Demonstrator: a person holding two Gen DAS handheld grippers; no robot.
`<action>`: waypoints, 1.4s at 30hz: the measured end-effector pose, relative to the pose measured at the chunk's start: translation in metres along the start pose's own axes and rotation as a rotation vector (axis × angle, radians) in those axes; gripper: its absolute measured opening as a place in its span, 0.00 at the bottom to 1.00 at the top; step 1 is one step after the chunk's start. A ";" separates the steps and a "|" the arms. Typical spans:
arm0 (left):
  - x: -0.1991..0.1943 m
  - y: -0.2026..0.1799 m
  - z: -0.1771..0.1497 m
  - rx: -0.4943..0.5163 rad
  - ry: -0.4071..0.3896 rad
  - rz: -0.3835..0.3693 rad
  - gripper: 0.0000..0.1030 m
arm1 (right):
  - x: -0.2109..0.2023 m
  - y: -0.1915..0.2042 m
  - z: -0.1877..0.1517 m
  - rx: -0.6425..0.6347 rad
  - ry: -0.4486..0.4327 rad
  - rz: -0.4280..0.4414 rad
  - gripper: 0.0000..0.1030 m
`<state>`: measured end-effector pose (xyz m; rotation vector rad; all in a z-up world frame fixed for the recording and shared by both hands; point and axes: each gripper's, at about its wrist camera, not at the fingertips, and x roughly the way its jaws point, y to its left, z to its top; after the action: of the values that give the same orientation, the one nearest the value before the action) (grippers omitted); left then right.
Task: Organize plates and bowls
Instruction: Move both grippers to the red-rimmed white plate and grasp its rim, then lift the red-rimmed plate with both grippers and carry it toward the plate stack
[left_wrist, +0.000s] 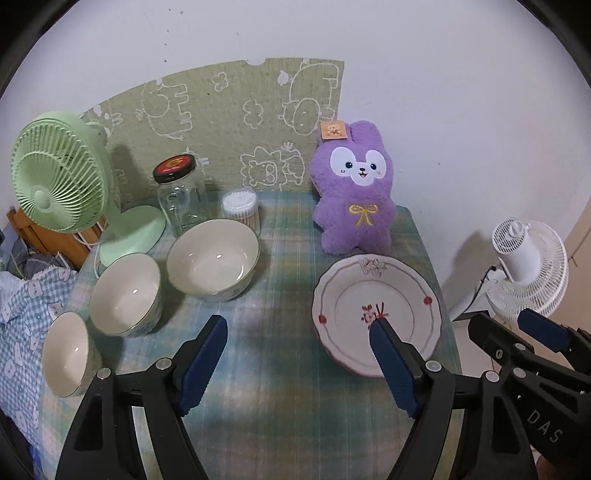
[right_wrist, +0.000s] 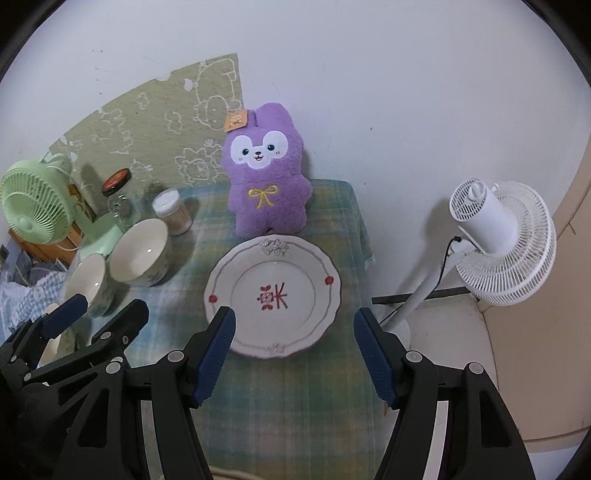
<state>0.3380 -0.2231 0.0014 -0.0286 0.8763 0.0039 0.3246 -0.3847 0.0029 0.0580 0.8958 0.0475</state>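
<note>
A white scalloped plate (left_wrist: 376, 314) with a red flower mark lies on the right of the checked tablecloth; it also shows in the right wrist view (right_wrist: 273, 295). Three white bowls stand in a row at the left: a large bowl (left_wrist: 214, 258), a medium bowl (left_wrist: 125, 291) and a small bowl (left_wrist: 68, 354). My left gripper (left_wrist: 297, 328) is open and empty above the cloth, between bowls and plate. My right gripper (right_wrist: 293, 321) is open and empty, hovering over the plate's near edge; it shows in the left wrist view (left_wrist: 504, 323).
A green desk fan (left_wrist: 62, 184), a glass jar (left_wrist: 181, 195) with black lid and a cotton-swab tub (left_wrist: 242, 208) stand at the back left. A purple plush rabbit (left_wrist: 354, 192) leans on the wall behind the plate. A white floor fan (right_wrist: 498, 240) stands beyond the table's right edge.
</note>
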 end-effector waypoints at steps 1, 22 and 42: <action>0.005 -0.001 0.003 0.002 0.003 0.003 0.78 | 0.005 -0.001 0.003 0.001 0.003 0.000 0.68; 0.130 -0.024 0.001 0.045 0.153 0.022 0.70 | 0.134 -0.026 0.010 0.010 0.146 -0.017 0.68; 0.161 -0.037 -0.014 0.085 0.202 -0.010 0.46 | 0.178 -0.034 0.000 0.029 0.210 -0.023 0.52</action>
<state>0.4309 -0.2622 -0.1306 0.0471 1.0775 -0.0464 0.4358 -0.4070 -0.1382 0.0705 1.1072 0.0199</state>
